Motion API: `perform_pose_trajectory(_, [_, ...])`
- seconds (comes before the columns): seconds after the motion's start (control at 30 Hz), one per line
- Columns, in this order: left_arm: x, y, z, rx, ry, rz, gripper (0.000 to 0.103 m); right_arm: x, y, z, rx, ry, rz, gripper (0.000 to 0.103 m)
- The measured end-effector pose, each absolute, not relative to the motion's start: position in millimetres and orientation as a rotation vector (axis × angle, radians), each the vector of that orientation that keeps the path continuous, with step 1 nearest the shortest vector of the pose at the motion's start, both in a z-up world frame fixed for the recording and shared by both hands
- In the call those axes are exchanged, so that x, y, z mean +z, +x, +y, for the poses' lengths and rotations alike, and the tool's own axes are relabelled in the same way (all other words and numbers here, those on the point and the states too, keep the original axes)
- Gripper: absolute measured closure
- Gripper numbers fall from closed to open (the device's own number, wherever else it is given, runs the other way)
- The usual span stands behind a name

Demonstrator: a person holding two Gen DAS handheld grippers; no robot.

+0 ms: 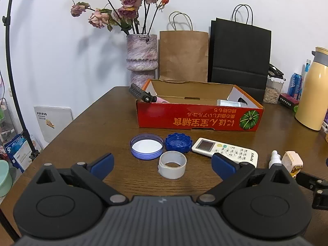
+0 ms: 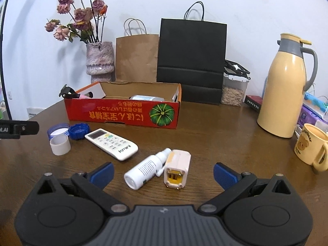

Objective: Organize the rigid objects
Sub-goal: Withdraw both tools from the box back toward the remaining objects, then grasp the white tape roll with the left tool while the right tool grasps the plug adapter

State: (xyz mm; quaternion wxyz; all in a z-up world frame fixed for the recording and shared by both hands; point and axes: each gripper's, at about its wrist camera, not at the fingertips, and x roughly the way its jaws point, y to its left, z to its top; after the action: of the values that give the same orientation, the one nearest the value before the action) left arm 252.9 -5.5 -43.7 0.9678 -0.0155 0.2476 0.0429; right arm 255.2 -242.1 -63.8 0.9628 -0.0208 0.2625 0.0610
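Domestic interior, probably a living or dining area. A round wooden table (image 2: 205, 123) stands against a plain white wall. On it: a vase of dried roses (image 2: 99, 59), paper shopping bags (image 2: 191, 61), a thermos jug (image 2: 287, 90), a bear-printed mug (image 2: 311, 145), a seed jar (image 2: 233, 90) and an air-conditioner remote (image 2: 111, 144).

white remote (image 2: 111, 144), spray bottle (image 2: 146, 168), charger (image 2: 177, 168), tape roll (image 1: 172, 164), two blue lids (image 1: 147, 146) on table, open red box (image 1: 196, 115)
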Motion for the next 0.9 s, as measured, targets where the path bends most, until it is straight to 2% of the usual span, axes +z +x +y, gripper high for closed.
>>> perform_pose_trajectory(0.4, [-62,263,-2,0.121,-0.048,0.492,0.000,-78,268,-256,0.070,-0.022,0.536,0.000])
perform_pose_trajectory(0.47, [-64,263,-3,0.123,-0.044,0.493,0.000,-80,272,-257,0.056,-0.024,0.535,0.003])
perform_pose_trajectory(0.57, [-65,264,-4,0.121,-0.038,0.493,0.000,-83,280,-257,0.049,-0.031,0.545,0.010])
perform_pose_trajectory(0.63, [-66,265,-4,0.120,-0.035,0.492,0.000,-85,286,-256,0.043,-0.038,0.553,0.020])
perform_pose_trajectory(0.8, [-67,265,-4,0.121,-0.034,0.495,0.000,-90,301,-253,0.022,-0.037,0.584,0.036])
perform_pose_trajectory(0.9, [-67,266,-5,0.120,-0.034,0.496,0.000,-95,310,-253,0.011,-0.024,0.599,0.039])
